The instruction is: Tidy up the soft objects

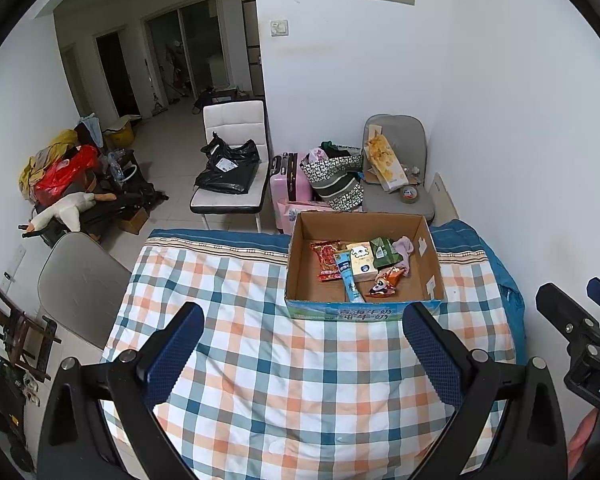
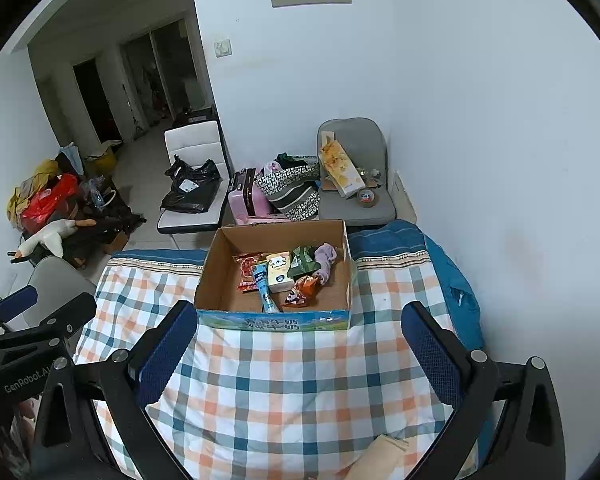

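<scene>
An open cardboard box [image 1: 300,256] [image 2: 208,268] stands on the checked cloth at the table's far side. Inside lie a red snack packet [image 1: 326,260] [image 2: 247,272], a blue tube [image 1: 349,278] [image 2: 265,288], a cream tissue pack [image 1: 362,266] [image 2: 280,272], a green packet [image 1: 384,252] [image 2: 304,262], an orange packet [image 1: 386,282] [image 2: 302,290] and a lilac sock [image 1: 405,254] [image 2: 325,260]. My left gripper [image 1: 304,348] is open and empty above the cloth, short of the box. My right gripper [image 2: 300,348] is open and empty too, and shows at the right edge of the left wrist view [image 1: 580,312].
The table's checked cloth [image 1: 280,380] [image 2: 284,384] runs to a blue edge. A tan paper piece [image 2: 380,456] lies near me. Beyond stand a grey chair [image 1: 396,184], a white chair [image 1: 236,168], a pink suitcase [image 1: 288,176] and a patterned bag [image 1: 336,176]. Another grey chair [image 1: 80,280] is left.
</scene>
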The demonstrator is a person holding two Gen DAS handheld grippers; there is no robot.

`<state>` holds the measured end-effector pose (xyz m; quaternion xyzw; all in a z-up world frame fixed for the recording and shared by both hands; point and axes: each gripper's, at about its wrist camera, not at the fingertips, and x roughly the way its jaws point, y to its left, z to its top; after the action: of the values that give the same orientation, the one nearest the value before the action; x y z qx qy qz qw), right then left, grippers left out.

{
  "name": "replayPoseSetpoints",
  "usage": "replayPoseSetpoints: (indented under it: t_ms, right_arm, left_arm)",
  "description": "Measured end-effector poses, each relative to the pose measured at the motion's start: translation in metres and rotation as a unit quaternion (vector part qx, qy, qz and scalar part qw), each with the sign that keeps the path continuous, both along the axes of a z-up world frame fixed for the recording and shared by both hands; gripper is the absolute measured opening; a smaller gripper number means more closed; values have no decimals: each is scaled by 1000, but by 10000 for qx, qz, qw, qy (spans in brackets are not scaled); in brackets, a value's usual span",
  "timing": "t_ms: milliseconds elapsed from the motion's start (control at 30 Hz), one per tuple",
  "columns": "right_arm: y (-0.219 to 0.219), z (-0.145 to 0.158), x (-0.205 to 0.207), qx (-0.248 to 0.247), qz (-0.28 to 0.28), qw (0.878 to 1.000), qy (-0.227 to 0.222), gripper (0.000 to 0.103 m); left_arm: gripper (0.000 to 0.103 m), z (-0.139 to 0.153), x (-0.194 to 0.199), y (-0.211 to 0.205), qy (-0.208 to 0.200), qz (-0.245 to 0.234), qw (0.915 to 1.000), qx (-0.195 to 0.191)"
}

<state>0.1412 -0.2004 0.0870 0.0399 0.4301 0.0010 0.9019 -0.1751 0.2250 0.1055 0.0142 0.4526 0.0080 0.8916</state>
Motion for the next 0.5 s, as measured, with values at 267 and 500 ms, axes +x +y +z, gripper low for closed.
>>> replayPoseSetpoints:
  t_ms: [267,500]
  right_arm:
    - [2,0,-1,10,31,10000,-34,103]
    - [3,-1,-1,-15,37,10000,-43,103]
  left_arm:
    - [102,-1,-1,1,-5,12,10000,13]
    - [102,1,0,3,3,11,10000,13]
